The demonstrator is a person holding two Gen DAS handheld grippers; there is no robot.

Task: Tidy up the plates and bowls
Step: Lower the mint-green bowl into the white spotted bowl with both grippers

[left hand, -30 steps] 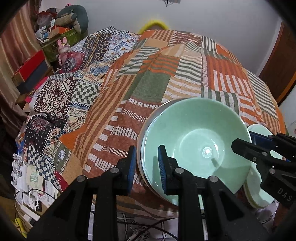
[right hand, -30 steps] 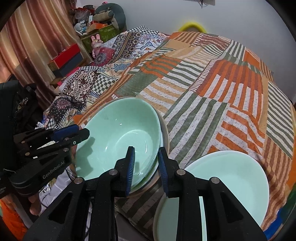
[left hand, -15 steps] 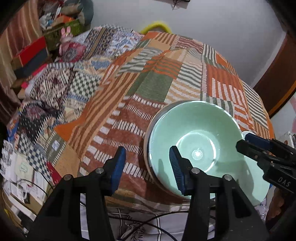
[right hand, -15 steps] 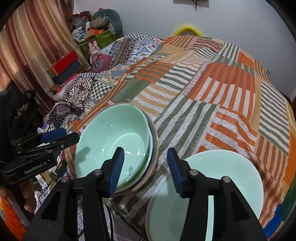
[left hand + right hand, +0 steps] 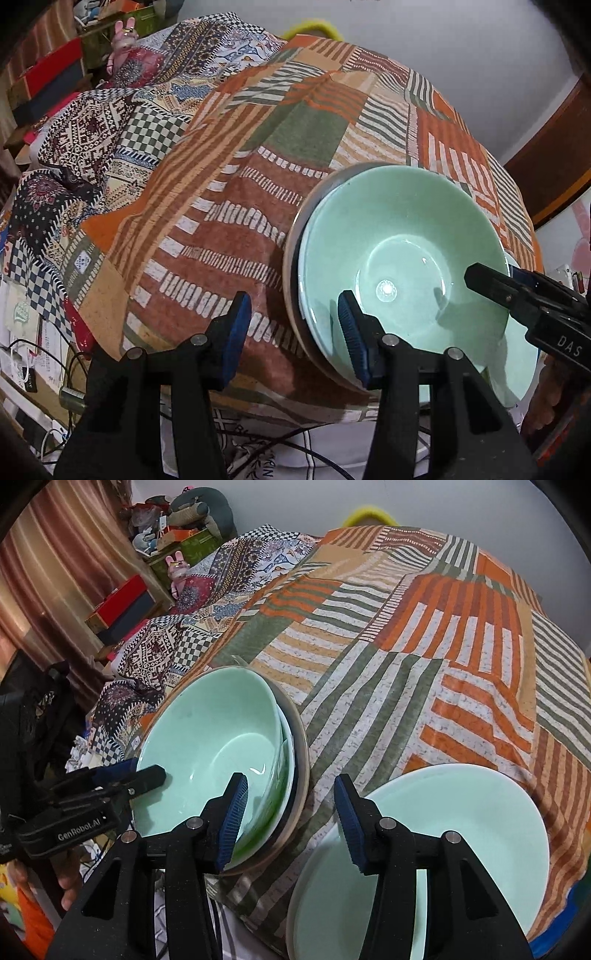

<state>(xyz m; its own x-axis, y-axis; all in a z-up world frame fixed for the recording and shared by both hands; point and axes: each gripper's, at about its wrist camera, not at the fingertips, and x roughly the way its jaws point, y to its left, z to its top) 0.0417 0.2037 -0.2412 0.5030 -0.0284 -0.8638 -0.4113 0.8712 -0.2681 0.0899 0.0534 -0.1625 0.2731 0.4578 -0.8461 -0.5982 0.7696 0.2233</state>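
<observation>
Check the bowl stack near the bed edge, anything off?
Yes. The top green bowl sits tilted and off-centre in the stack, not nested flush, with the lower rims showing on one side. The stack and the pale plate both sit near the quilt's front edge.

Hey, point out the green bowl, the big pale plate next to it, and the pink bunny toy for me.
green bowl (image 5: pixel 207 746), right wrist view, on its inner wall.
pale plate (image 5: pixel 461 819), right wrist view, on its bare inner surface.
pink bunny toy (image 5: pixel 176 565), right wrist view, on its head and ears.
</observation>
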